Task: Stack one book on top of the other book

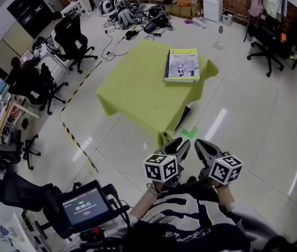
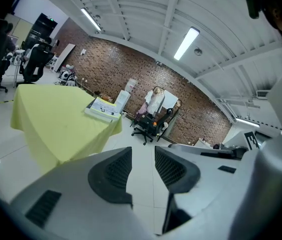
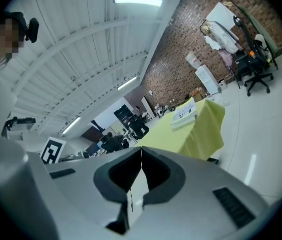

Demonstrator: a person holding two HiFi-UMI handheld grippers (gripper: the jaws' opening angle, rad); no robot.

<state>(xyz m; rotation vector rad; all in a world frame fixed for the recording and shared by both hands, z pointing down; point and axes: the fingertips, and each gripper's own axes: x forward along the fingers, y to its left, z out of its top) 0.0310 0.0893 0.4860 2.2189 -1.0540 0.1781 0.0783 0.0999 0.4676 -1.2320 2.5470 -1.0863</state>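
A low table under a yellow-green cloth (image 1: 137, 91) stands in the middle of the floor. At its far right corner lies a book with a yellow and white cover (image 1: 182, 63), which looks to rest on a second book beneath it. The same pile (image 2: 103, 108) shows in the left gripper view, and the books (image 3: 184, 113) show small in the right gripper view. Both grippers are held close to the person's body, well short of the table. My left gripper (image 1: 181, 144) (image 2: 143, 156) is open and empty. My right gripper (image 1: 201, 145) (image 3: 141, 154) is shut with nothing in it.
Black office chairs (image 1: 72, 41) stand at the left, and another chair (image 1: 266, 46) at the far right. A heap of cables and gear (image 1: 132, 14) lies beyond the table. Black-yellow tape (image 1: 77, 140) runs across the floor. A screen device (image 1: 82, 208) sits at the lower left.
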